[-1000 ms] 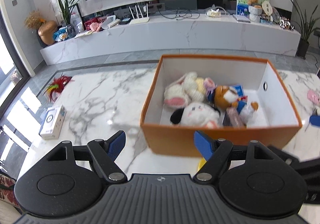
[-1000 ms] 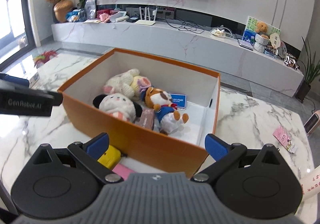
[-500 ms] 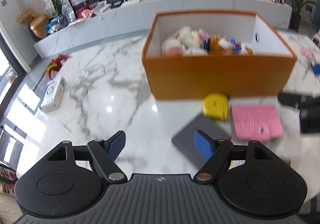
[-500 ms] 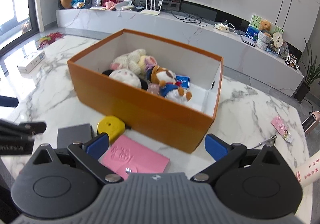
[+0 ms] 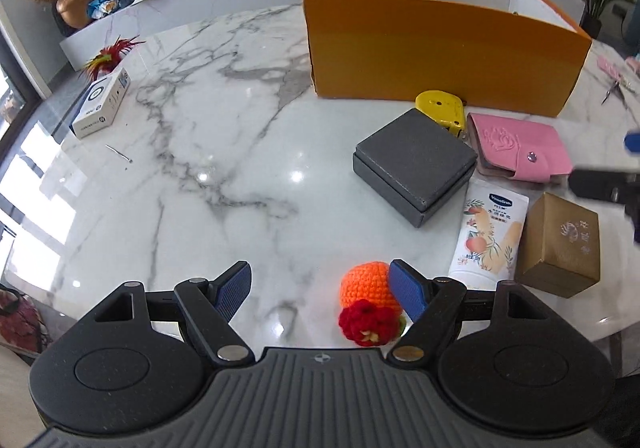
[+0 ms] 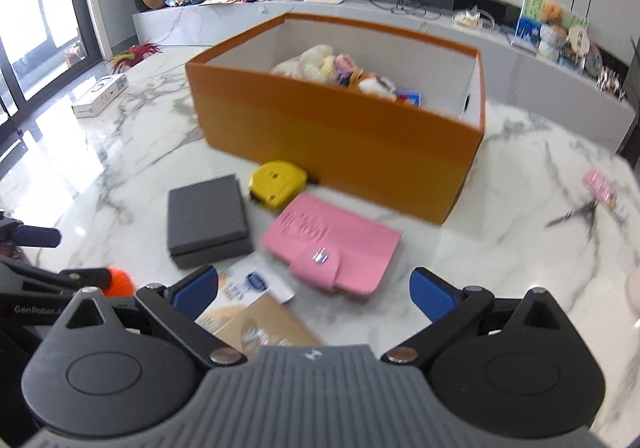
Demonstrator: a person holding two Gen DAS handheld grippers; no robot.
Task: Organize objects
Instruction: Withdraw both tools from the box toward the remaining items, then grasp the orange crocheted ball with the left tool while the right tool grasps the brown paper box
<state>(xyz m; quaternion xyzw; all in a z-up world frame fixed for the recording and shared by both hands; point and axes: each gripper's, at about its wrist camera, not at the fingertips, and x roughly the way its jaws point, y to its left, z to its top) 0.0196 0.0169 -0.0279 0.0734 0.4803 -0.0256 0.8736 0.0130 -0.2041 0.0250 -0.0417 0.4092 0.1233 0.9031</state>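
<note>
The orange box (image 5: 440, 48) (image 6: 340, 128) stands on the marble table with plush toys (image 6: 332, 64) inside. In front of it lie a yellow tape measure (image 5: 440, 108), a grey flat box (image 5: 416, 164), a pink wallet (image 5: 520, 148), a lotion tube (image 5: 488, 236) and a brown carton (image 5: 560, 248). My left gripper (image 5: 320, 282) is open low over the table. An orange crochet fruit (image 5: 364, 282) with a red knitted flower (image 5: 368, 322) sits by its right finger, untouched. My right gripper (image 6: 314, 286) is open above the pink wallet (image 6: 332, 244) and the lotion tube (image 6: 248, 288).
A white carton (image 5: 100, 104) and a red feathery toy (image 5: 108, 56) lie at the table's far left, with a thin pin (image 5: 118, 153) nearby. Scissors (image 6: 576, 214) and a pink packet (image 6: 600, 184) lie right of the box. Bare marble spreads left of the grey box.
Both grippers have drawn back from over the orange box and sunk toward the table's near side. The loose items in front of the box have come into view. Both stay open.
</note>
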